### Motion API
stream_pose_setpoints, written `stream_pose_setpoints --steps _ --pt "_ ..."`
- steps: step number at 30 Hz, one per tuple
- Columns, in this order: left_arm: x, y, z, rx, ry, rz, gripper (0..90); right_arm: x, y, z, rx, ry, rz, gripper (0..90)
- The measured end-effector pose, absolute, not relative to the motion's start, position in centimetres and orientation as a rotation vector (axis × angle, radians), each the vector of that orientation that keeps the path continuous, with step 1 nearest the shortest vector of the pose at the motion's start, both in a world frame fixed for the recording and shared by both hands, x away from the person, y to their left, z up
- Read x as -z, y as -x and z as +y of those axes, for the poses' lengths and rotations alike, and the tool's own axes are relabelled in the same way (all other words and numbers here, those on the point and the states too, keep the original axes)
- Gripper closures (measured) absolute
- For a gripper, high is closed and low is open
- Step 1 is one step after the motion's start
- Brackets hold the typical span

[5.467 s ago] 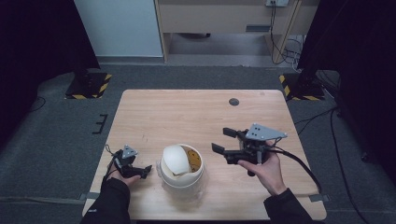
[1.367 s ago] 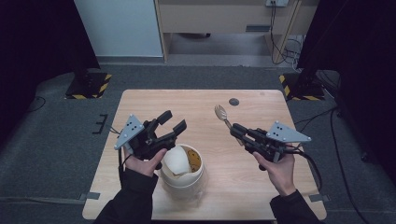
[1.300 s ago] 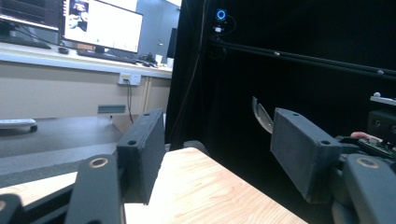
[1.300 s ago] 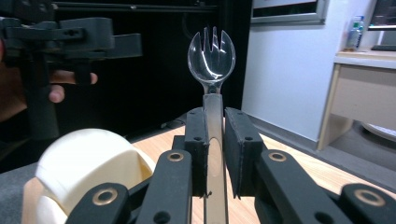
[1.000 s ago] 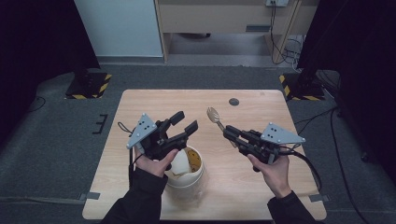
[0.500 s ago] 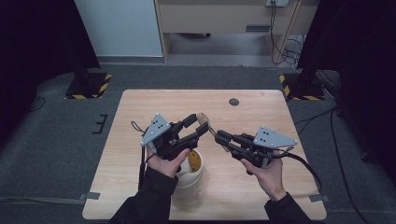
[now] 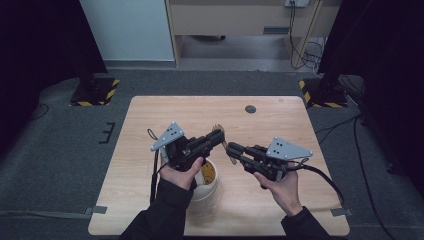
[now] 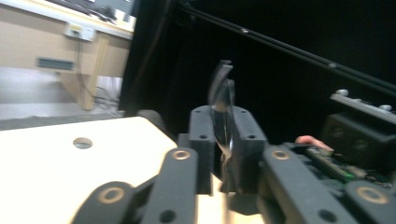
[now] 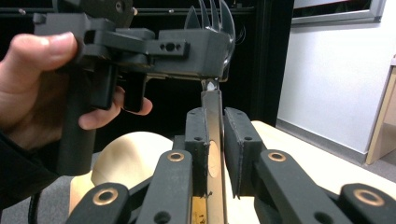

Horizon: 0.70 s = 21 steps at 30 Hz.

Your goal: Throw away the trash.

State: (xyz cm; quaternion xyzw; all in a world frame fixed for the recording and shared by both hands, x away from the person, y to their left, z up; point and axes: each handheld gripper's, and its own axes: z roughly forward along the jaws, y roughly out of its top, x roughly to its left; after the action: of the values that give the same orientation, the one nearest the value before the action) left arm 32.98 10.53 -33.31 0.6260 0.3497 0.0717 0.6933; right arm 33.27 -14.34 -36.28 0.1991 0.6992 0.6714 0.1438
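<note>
A clear plastic fork [image 7: 218,132] hangs between both grippers above the table [image 7: 280,120]. My right gripper [image 7: 233,149] is shut on its handle [image 9: 213,154], coming in from the right. My left gripper [image 7: 217,138] comes from the left and is shut on the fork near its head. The fork [image 8: 222,93] stands edge-on between the left gripper's [image 8: 224,117] pads. Seen from the right gripper [image 9: 215,122], the tines [image 9: 212,14] stick up above the left gripper [image 9: 212,51]. A white container [image 7: 207,188] with yellow contents sits under the left hand.
A dark round hole [image 7: 250,109] marks the table's far side, also in the left gripper view as a hole [image 8: 82,143]. The white container [image 9: 126,154] lies below the jaws. Cables trail from both grippers. Dark curtains and stand bases flank the table.
Both grippers moved inward and met over the container. The right one carried the fork leftward; the left one, open earlier, has shut on the fork's head end.
</note>
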Motion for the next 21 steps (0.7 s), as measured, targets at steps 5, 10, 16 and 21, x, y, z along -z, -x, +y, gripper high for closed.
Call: stream_pose_setpoints --steps 5,10,16,21 --pt "33.1 -32.8 10.7 -0.168 -1.405 0.752 83.8 36.3 -33.3 -14.3 -1.947 -0.583 2.027 76.8" --pt "32.7 -32.6 11.6 -0.219 -1.423 0.734 83.8 35.9 -33.5 -15.4 -1.939 -0.62 2.001 72.4" --pt "32.3 -32.0 12.9 -0.293 -1.463 0.708 83.8 36.8 -34.4 -18.0 -1.864 -0.732 1.967 65.7" --pt "32.6 -31.6 13.5 -0.337 -1.512 0.693 83.8 38.9 -35.0 -20.2 -1.768 -0.831 1.972 60.0"
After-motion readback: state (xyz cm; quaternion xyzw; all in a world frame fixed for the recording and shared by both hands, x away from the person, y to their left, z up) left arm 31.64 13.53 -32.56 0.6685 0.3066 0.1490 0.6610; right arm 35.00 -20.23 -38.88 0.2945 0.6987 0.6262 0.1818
